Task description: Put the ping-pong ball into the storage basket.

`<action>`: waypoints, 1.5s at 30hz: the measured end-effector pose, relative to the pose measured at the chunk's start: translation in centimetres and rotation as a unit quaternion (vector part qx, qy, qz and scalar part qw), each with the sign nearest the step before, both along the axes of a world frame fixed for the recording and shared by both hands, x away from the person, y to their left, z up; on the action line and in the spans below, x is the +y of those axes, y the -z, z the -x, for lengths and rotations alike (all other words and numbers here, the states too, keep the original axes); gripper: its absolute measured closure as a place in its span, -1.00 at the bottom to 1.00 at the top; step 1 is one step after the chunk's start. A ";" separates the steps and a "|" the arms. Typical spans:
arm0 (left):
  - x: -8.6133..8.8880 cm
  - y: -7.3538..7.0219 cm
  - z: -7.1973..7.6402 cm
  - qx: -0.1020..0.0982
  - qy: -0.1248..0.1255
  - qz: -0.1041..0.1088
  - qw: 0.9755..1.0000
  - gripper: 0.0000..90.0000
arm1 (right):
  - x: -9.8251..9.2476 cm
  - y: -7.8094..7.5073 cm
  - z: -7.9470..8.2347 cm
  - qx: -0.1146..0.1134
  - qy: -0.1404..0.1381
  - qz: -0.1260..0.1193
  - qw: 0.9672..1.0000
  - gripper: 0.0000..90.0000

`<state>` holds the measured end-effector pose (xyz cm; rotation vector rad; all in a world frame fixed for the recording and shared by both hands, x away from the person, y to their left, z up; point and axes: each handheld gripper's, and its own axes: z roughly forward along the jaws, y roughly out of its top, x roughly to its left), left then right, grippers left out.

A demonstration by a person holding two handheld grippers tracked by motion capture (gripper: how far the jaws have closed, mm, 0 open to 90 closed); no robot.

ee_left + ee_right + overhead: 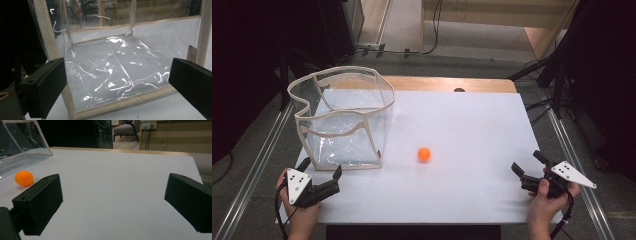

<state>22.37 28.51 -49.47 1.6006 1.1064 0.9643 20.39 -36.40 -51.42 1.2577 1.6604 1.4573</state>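
Observation:
An orange ball (424, 154) lies on the white table top (472, 130), just right of a clear plastic bag (343, 120) with cream fabric edging that stands open at the left. My left gripper (320, 172) rests near the front left corner, open and empty, pointing at the bag's front wall (117, 75). My right gripper (527, 161) sits at the front right, open with nothing between its jaws. In the right gripper view the ball (24, 178) lies far left, beyond the left jaw, with the bag (20, 142) behind it.
A wooden table edge (447, 83) shows behind the white sheet. Metal rails (257, 165) run along both sides of the table. Dark equipment and cables (562, 75) stand at the back right, off the table.

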 end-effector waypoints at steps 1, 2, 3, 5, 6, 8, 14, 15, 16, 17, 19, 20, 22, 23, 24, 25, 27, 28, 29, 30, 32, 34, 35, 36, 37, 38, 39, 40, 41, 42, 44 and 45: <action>0.0 0.0 0.0 0.000 0.000 0.000 1.000 -0.95 | 0.0 0.0 -0.1 -0.004 -0.006 0.002 1.000 -1.00; 0.0 0.0 0.0 0.000 0.000 0.000 1.000 -0.95 | 0.0 -0.1 -0.2 -0.003 -0.011 0.004 1.000 -1.00; 0.0 0.0 0.0 0.000 -0.001 0.001 1.000 -0.95 | 0.0 -0.1 -0.2 -0.006 -0.017 0.007 1.000 -1.00; 0.0 0.0 0.0 0.000 -0.001 0.001 1.000 -0.95 | 0.1 -0.4 -0.1 -0.005 -0.014 0.009 1.000 -1.00; 0.0 0.0 0.1 0.000 -0.001 0.000 1.000 -0.95 | 0.2 -0.5 -0.1 0.001 -0.019 0.009 1.000 -1.00; 0.0 0.0 0.1 -0.001 0.001 -0.001 1.000 -0.95 | 0.4 -0.8 -0.1 0.013 -0.024 0.012 1.000 -1.00; 0.0 0.0 0.0 0.001 0.001 -0.002 1.000 -0.95 | 1.1 -1.9 -0.1 0.010 -0.052 0.029 0.998 -1.00; 0.0 0.0 0.0 0.001 0.001 -0.001 1.000 -0.95 | 1.3 -2.1 -0.2 0.012 -0.056 0.032 0.998 -1.00; 0.0 0.1 0.0 0.001 0.002 0.000 1.000 -0.95 | 1.7 -2.3 -0.5 0.018 -0.068 0.036 0.997 -1.00; 0.0 0.1 0.0 0.000 0.002 0.000 1.000 -0.95 | 1.7 -2.3 -0.5 0.018 -0.068 0.036 0.997 -1.00; -0.1 0.1 0.1 0.000 0.003 0.000 1.000 -0.95 | 2.5 -2.9 -1.0 0.018 -0.087 0.045 0.995 -1.00; -0.1 0.1 0.1 -0.001 0.004 -0.001 1.000 -0.95 | 2.8 -3.1 -1.2 0.017 -0.093 0.048 0.994 -1.00; -0.1 0.1 0.1 0.000 0.005 -0.001 1.000 -0.95 | 3.4 -3.6 -1.4 0.016 -0.105 0.055 0.993 -1.00; -0.1 0.1 0.1 0.000 0.005 -0.001 1.000 -0.95 | 3.7 -3.9 -1.6 0.015 -0.106 0.061 0.992 -1.00; -0.1 0.1 0.1 -0.001 0.005 -0.002 1.000 -0.95 | 4.0 -4.1 -1.7 0.016 -0.110 0.062 0.992 -1.00; -0.1 0.1 0.1 0.000 0.005 -0.002 1.000 -0.95 | 4.3 -4.2 -1.8 0.016 -0.113 0.065 0.991 -1.00; -0.1 0.1 0.2 0.000 0.005 -0.003 1.000 -0.95 | 5.0 -4.5 -2.1 0.017 -0.119 0.072 0.990 -1.00; -0.1 0.1 0.2 0.000 0.005 -0.003 1.000 -0.95 | 5.3 -4.7 -2.2 0.017 -0.122 0.076 0.989 -1.00; -0.1 0.1 0.1 0.000 0.005 -0.002 1.000 -0.95 | 5.6 -4.8 -2.3 0.021 -0.123 0.077 0.989 -1.00; -0.1 0.1 0.1 0.000 0.005 -0.002 1.000 -0.95 | 5.6 -4.8 -2.3 0.021 -0.123 0.077 0.989 -1.00; -0.1 0.1 0.1 0.000 0.005 -0.002 1.000 -0.95 | 6.2 -5.1 -2.8 0.027 -0.134 0.079 0.988 -1.00; -0.1 0.1 0.2 0.000 0.005 -0.003 1.000 -0.95 | 6.5 -5.2 -3.1 0.030 -0.140 0.075 0.987 -1.00; -0.1 0.1 0.2 0.000 0.005 -0.004 1.000 -0.95 | 6.5 -5.2 -3.1 0.030 -0.140 0.075 0.987 -1.00; -0.2 0.1 0.2 -0.001 0.006 -0.004 1.000 -0.95 | 6.8 -5.3 -3.5 0.033 -0.143 0.078 0.986 -1.00; -0.2 0.1 0.2 -0.001 0.005 -0.004 1.000 -0.95 | 6.8 -5.3 -3.5 0.033 -0.143 0.078 0.986 -1.00; -0.2 0.1 0.2 -0.001 0.005 -0.005 1.000 -0.95 | 7.2 -5.4 -3.9 0.038 -0.148 0.080 0.985 -1.00; -0.2 0.1 0.2 -0.001 0.005 -0.005 1.000 -0.95 | 7.2 -5.4 -3.9 0.038 -0.148 0.080 0.985 -1.00; -0.2 0.1 0.2 0.000 0.005 -0.005 1.000 -0.95 | 7.3 -5.5 -4.1 0.040 -0.151 0.081 0.984 -1.00; -0.2 0.1 0.2 0.000 0.005 -0.005 1.000 -0.95 | 7.5 -5.6 -4.4 0.041 -0.151 0.084 0.984 -1.00; -0.2 0.1 0.2 0.000 0.005 -0.006 1.000 -0.95 | 7.6 -5.7 -4.6 0.044 -0.153 0.085 0.984 -1.00; -0.2 0.1 0.2 0.000 0.005 -0.005 1.000 -0.95 | 8.0 -6.0 -5.0 0.046 -0.157 0.089 0.983 -1.00; -0.2 0.2 0.2 -0.001 0.006 -0.006 1.000 -0.95 | 8.2 -6.1 -5.1 0.046 -0.158 0.091 0.982 -1.00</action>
